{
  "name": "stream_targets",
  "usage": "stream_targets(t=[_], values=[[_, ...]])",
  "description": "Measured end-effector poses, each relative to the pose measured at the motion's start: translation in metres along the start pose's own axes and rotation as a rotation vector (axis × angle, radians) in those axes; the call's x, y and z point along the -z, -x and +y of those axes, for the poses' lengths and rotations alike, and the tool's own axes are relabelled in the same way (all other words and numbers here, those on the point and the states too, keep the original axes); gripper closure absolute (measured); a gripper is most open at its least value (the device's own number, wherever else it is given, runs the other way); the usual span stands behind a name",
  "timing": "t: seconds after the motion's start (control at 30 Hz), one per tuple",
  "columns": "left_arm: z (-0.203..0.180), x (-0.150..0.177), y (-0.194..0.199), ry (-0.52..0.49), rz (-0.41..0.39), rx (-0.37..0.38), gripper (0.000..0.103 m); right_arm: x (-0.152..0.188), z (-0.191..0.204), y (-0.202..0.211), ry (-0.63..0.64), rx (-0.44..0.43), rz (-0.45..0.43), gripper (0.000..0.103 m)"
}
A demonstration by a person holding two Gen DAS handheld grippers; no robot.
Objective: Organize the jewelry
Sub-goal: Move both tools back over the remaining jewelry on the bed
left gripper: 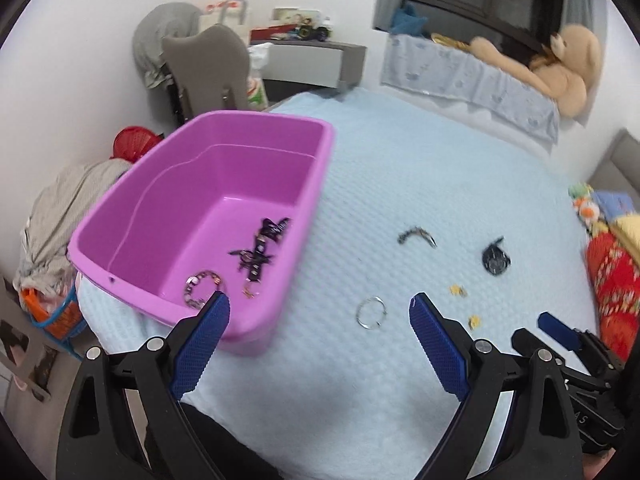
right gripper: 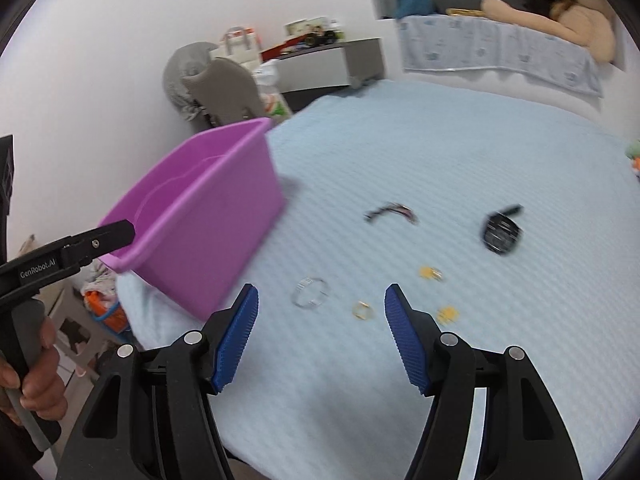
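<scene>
In the left wrist view the left gripper point(left gripper: 319, 302) sits nearest, its blue pads point(left gripper: 200, 344) spread wide with nothing between them, one pad over the near corner of the purple bin point(left gripper: 120, 216) and the other over the blue bedspread point(left gripper: 420, 168). The bin stands at the left edge of the bed, probably so that pieces can be dropped in with a short reach; inside it lie a dark tangle point(left gripper: 260, 250), a pale bracelet point(left gripper: 202, 286) and a small gold piece point(left gripper: 248, 292). To its right, loose on the bedspread, are a silver ring point(left gripper: 372, 312) just beyond the pads, a curved dark chain point(left gripper: 416, 236), a dark round piece point(left gripper: 496, 260) and gold bits point(left gripper: 458, 290). The right gripper point(left gripper: 556, 330) shows at the near right, but its jaws cannot be read here. In the right wrist view the right gripper point(right gripper: 321, 300) is nearest, pads point(right gripper: 236, 336) wide and empty, aimed down at the loose pieces, which suggests a pick is coming. This view alone shows a small gold ring point(right gripper: 362, 310) between the silver ring point(right gripper: 310, 291) and the gold bits point(right gripper: 446, 314). It also shows a hand point(right gripper: 34, 368) on the left tool's grip. It shows only the bin's outer wall, so the contents are hidden.
</scene>
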State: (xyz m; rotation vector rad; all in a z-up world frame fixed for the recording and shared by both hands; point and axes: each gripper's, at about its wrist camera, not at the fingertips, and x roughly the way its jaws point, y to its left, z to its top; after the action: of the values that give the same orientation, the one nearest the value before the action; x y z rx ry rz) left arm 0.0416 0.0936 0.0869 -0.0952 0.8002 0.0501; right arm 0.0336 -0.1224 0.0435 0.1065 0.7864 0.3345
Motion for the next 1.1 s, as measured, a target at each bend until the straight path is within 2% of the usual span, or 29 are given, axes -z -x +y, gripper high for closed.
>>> stream_targets(t=[0.17, 0.43, 0.6, 0.73, 0.9, 1.1], values=[[-0.037, 0.024, -0.016, -0.083, 0.027, 0.020, 0.013, 0.031, -0.032, 0.007, -0.039, 0.054, 0.012, 0.038], [-0.056, 0.058, -0.066, -0.073, 0.098, 0.005, 0.013, 0.063, -0.067, -0.011, -0.104, 0.106, 0.046, 0.038], [-0.061, 0.069, -0.096, -0.087, 0.073, -0.014, 0.013, 0.075, -0.082, -0.031, -0.134, 0.118, 0.061, 0.038], [-0.060, 0.069, -0.125, -0.085, 0.097, -0.001, 0.013, 0.077, -0.091, -0.050, -0.145, 0.130, 0.073, 0.038], [-0.052, 0.070, -0.157, -0.031, 0.121, -0.010, 0.013, 0.075, -0.102, -0.075, -0.158, 0.131, 0.090, 0.038], [-0.053, 0.072, -0.185, -0.018, 0.128, -0.056, 0.013, 0.064, -0.111, -0.103, -0.126, 0.145, 0.100, 0.038]])
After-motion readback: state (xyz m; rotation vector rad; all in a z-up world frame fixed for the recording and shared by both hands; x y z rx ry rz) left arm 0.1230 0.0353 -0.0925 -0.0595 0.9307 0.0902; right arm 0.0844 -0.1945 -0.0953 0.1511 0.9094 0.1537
